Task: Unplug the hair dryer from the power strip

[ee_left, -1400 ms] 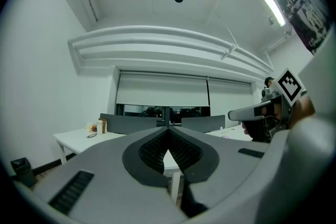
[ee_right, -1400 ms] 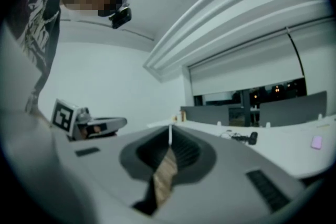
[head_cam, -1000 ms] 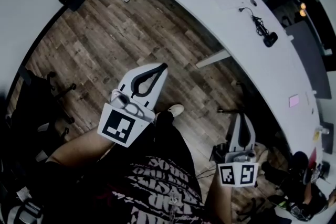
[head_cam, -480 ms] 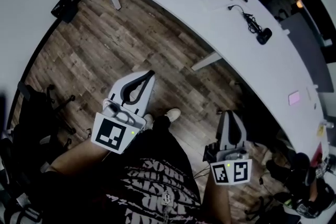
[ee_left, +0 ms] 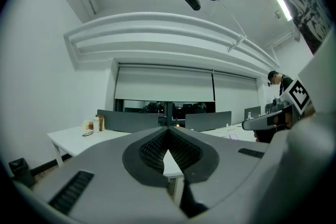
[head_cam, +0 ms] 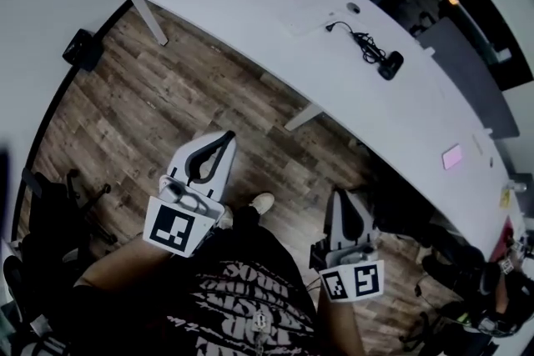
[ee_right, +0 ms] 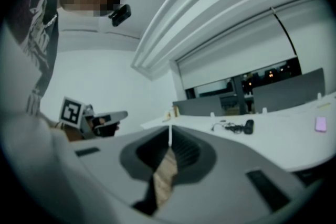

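Over the last second the long white bench (head_cam: pixel 250 4) has been brought nearer and lower in the head view, and more of its far end is now taken in. An approach across the brown wood-plank floor (head_cam: pixel 167 112) is therefore judged to be under way, rather than any work on the plug. The black hair dryer (head_cam: pixel 390 65) is seen lying on the bench, its black cord (head_cam: pixel 359 39) trailing to a flat white block (head_cam: pixel 305 19) taken to be the power strip. Whether the plug is seated cannot be told from here. The left tongs (head_cam: pixel 225 137) and the right tongs (head_cam: pixel 337 196) are held well short of the bench, each closed tip to tip with nothing gripped. The unplugging is judged not yet begun, and the tongs will have to be opened once the strip is within reach.
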Motion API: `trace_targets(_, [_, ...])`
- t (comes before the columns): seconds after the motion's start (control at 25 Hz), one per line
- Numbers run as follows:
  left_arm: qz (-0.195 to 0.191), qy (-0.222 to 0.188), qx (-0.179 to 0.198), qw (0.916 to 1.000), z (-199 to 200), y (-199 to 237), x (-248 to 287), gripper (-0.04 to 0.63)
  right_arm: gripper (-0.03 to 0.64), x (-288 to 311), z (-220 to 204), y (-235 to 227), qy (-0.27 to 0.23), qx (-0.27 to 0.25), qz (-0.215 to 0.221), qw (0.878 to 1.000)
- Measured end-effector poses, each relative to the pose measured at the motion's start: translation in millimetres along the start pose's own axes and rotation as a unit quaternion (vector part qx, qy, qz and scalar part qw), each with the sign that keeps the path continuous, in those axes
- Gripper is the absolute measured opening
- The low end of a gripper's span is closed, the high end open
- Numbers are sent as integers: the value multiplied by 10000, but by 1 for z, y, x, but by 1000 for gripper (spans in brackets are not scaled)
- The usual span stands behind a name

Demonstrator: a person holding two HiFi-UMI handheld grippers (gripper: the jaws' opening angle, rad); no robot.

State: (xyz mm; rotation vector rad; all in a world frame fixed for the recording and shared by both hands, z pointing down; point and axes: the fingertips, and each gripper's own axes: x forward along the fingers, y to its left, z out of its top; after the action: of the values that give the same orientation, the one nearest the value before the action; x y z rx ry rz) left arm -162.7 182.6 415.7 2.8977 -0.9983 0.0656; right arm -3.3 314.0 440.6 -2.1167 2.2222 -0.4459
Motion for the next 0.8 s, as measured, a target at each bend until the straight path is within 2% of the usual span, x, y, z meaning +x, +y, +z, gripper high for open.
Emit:
trace_targets(0.24, [-239,-33,86,9997,7,-20,19,26,37,9,24,-12,-260,-96,97,9996])
trace_targets(0.36, [-292,-33,-3,9996,15,-31,29,26,37,13,38,-25,-428,-88,154,9989])
trace_targets(0.64, [-117,-97,171,9997,34,-40,45,26,37,19,60,-47,-761,-28,481,9959])
trace_targets(0.8, [-124,-126,373,9991,42,-45,53,26,37,21,69,-56,-832,29,516,9952])
